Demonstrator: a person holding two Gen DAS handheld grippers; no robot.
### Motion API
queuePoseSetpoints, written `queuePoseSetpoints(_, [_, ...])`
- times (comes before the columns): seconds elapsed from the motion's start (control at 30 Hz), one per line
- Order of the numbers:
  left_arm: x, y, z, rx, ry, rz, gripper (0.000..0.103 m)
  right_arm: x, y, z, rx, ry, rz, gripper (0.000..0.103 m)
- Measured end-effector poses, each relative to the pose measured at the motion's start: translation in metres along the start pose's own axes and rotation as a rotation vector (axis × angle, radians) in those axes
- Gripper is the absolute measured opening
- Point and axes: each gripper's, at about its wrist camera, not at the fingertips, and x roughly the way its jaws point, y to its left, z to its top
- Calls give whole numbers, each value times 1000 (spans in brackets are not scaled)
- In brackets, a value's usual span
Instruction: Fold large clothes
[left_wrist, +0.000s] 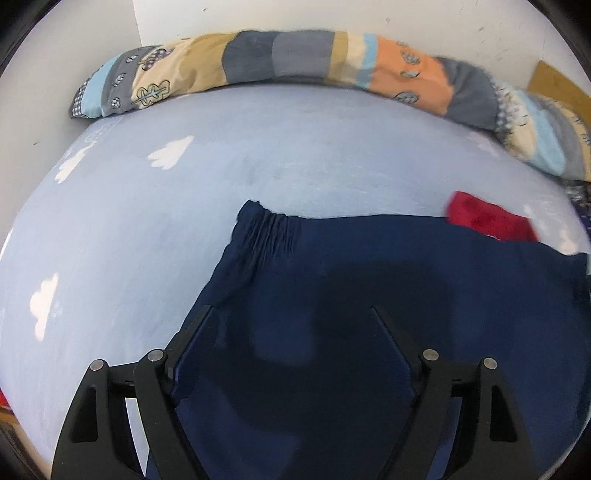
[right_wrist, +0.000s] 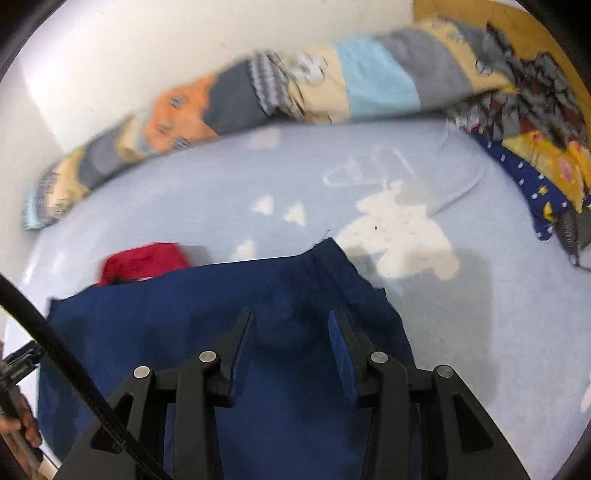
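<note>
Flat now — navy garment (left_wrist: 369, 266) long axis crosswise, elastic waistband (left_wrist: 273, 229) left.

Navy garment (left_wrist: 369, 280): matt woven cloth, gathered into fine pleats at one corner; red cloth (left_wrist: 487, 219) beside it looks soft and matt. Bed sheet (left_wrist: 258, 166): pale blue, smooth matt fabric; patchwork quilt (left_wrist: 295, 55) is printed cloth. Left tool (left_wrist: 291, 314) and right tool (right_wrist: 291, 317): matt black plastic with bright metal pins.

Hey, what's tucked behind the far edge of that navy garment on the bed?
A red cloth pokes out past the far edge of the navy garment, lying on the light blue cloud-print sheet. Only its far part shows; the garment covers the rest, so what it is cannot be told.
</note>
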Motion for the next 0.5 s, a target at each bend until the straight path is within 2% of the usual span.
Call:
queuePoseSetpoints(0.07, [29, 12, 0, -25, 60, 1, 84, 32, -11, 3, 64, 95, 7, 43])
queuePoseSetpoints(0.1, [39, 14, 3, -47, 76, -19, 90, 45, -16, -1, 95, 140, 15, 43])
queuePoseSetpoints(0.13, [41, 17, 2, -58, 69, -28, 93, 48, -20, -2, 113, 129, 28, 43])
queuePoseSetpoints(0.2, [37, 13, 6, -43, 63, -9, 93, 42, -13, 2, 85, 133, -5, 43])
queuePoseSetpoints(0.27, [22, 6, 7, -34, 39, -32, 93, 22, 2, 2, 22, 98, -31, 44])
queuePoseSetpoints(0.33, [-1, -1, 3, -9, 17, -52, 93, 0, 23, -5, -49, 70, 5, 44])
queuePoseSetpoints(0.43, [-44, -18, -18, 68, -53, -62, 93, -37, 58, -34, -157, 59, 71, 51])
queuePoseSetpoints(0.5, [-66, -31, -33, 126, -72, -57, 93, -56, 73, -65, -201, 82, 117, 52])
